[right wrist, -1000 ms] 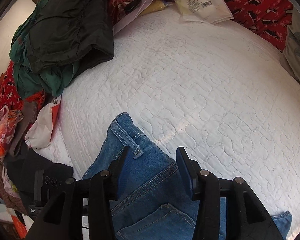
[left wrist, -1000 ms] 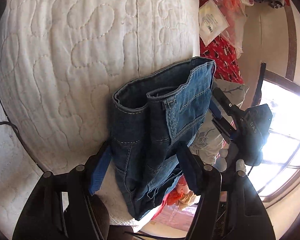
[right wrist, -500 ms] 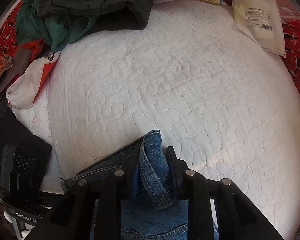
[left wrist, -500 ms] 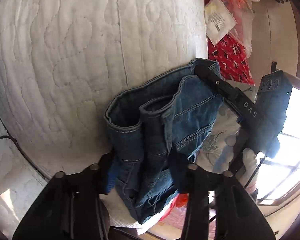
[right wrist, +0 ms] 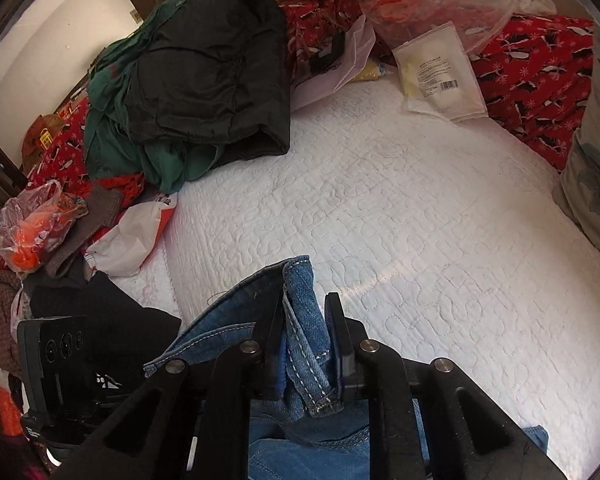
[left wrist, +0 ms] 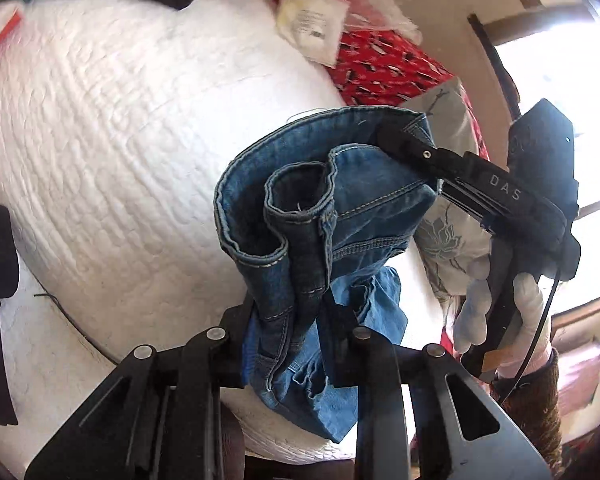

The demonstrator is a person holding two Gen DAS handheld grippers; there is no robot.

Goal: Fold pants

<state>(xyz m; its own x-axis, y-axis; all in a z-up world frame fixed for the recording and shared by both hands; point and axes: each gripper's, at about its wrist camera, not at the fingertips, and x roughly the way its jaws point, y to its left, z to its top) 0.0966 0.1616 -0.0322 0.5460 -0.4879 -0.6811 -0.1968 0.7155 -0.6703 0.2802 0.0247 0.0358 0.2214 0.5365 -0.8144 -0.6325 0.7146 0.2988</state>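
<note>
The blue denim pants [left wrist: 300, 216] hang bunched by the waistband above the white quilt [left wrist: 120, 140]. My left gripper [left wrist: 288, 320] has its jaws closing, and its pads press on a thick fold of the waistband. In the left wrist view my right gripper [left wrist: 396, 136] pinches the far corner of the same waistband, with a white-gloved hand [left wrist: 500, 304] on its handle. The right wrist view shows the right gripper [right wrist: 304, 332] still closing, a denim fold with a belt loop [right wrist: 300, 284] clamped between its pads. The legs drop out of sight below both grippers.
A heap of black and green clothes [right wrist: 204, 68] lies on the quilt's far left. A white plastic packet [right wrist: 440, 76] and a red patterned blanket [right wrist: 540, 72] line the far edge. A flowered pillow [right wrist: 596, 184] sits at the right, and bags [right wrist: 32, 224] lie at the left.
Both grippers closed from open onto the waistband. The pants rose off the quilt and bunched together. The left gripper rolled, so its view now reaches the clutter at the far edge.
</note>
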